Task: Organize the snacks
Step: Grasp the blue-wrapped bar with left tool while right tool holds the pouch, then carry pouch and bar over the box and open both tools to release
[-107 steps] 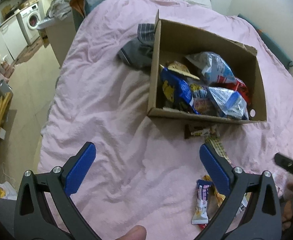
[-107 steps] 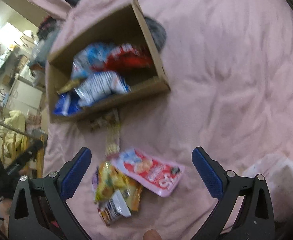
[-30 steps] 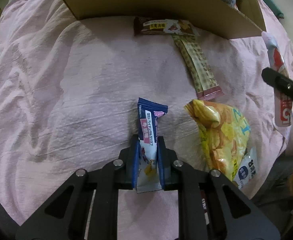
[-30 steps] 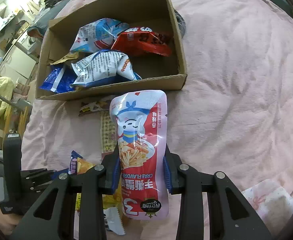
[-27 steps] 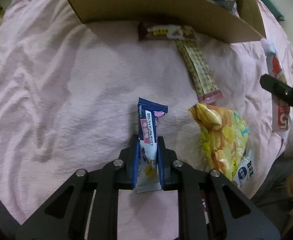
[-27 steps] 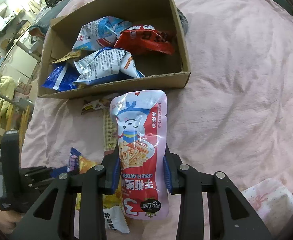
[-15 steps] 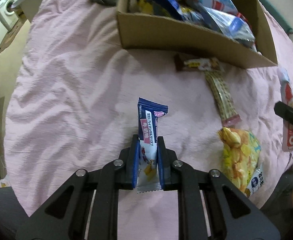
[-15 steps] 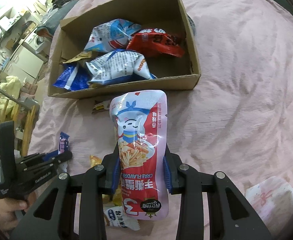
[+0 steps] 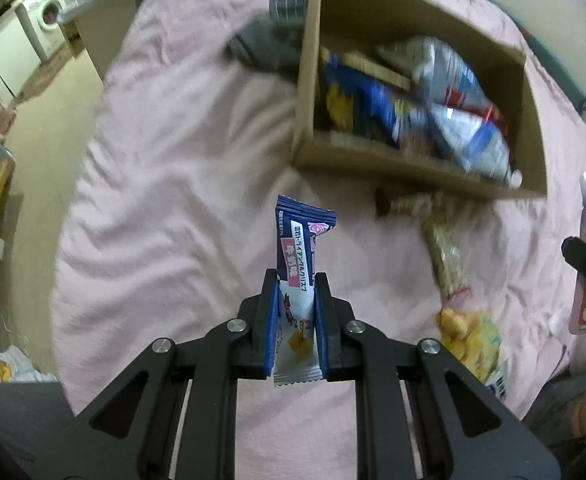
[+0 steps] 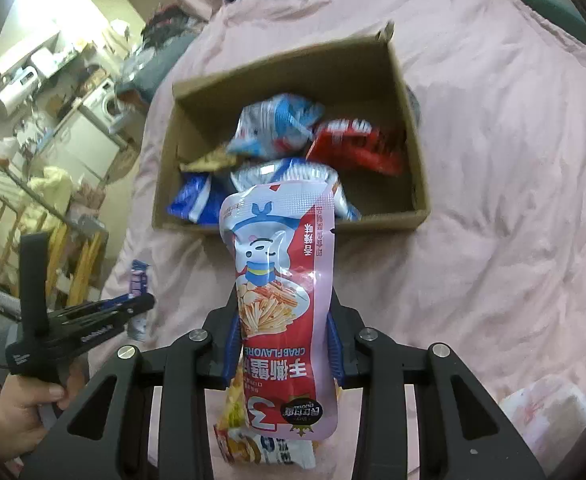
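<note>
Carrying two snacks toward the box, one in each gripper.

A slim blue bar (image 9: 301,264) is clamped in the nearly closed left gripper (image 9: 295,320), at centre frame; a red crab-stick pouch (image 10: 283,312) is pinched by the right gripper (image 10: 283,344). Both are held above the pink bedding (image 10: 493,160), short of the cardboard box (image 10: 413,120) in the upper middle, which several bags already fill. A brown bar (image 9: 403,204), a long pack (image 9: 445,264) and a yellow bag (image 9: 469,332) are left lying outside.

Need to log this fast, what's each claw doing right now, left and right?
Left claw: closed on the blue snack bar.
Right claw: closed on the crab-flavor pouch.
</note>
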{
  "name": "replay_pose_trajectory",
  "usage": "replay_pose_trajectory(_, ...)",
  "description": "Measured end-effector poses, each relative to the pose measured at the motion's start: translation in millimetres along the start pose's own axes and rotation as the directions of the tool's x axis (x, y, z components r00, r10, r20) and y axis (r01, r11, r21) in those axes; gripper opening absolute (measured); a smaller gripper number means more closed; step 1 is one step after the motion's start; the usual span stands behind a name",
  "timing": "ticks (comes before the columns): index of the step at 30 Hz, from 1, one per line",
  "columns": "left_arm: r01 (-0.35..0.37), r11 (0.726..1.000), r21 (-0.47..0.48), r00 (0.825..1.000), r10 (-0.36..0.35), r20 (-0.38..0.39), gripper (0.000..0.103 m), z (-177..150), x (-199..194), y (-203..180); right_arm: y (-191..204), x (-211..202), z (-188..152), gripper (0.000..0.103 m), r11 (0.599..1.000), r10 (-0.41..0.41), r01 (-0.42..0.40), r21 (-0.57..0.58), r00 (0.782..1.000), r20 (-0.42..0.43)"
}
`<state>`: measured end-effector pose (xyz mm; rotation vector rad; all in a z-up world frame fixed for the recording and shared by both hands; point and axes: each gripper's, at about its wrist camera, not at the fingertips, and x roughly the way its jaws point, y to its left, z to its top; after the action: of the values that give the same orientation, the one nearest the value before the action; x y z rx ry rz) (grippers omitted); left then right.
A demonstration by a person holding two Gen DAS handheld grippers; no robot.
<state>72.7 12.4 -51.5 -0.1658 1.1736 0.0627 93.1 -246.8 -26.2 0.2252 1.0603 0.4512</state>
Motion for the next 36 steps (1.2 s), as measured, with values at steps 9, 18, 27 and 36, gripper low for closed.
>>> replay_pose_trajectory(9,0.013,0.999,0.044,0.986,-0.020,0.164,0.013,53,-52,-14,-8,-22,30,0.037,0.998,0.032,-0.039,0.047,0.989,0.144)
replay_pose_trajectory(18,0.026,0.997,0.078,0.977,-0.042,0.207,0.013,92,-62,-38,-9,-16,56,0.037,0.996,0.045,-0.060,0.068,0.978,0.204)
replay_pose_trajectory(27,0.024,0.995,0.095,0.981,-0.041,0.189,0.013,109,-43,-47,-3,-1,75,0.037,1.000,-0.004,-0.001,0.025,0.981,0.193)
replay_pose_trajectory(36,0.023,0.992,0.126,0.984,-0.045,0.175,0.013,139,-21,-62,-18,31,115,0.037,1.000,-0.031,0.029,0.013,0.985,0.172)
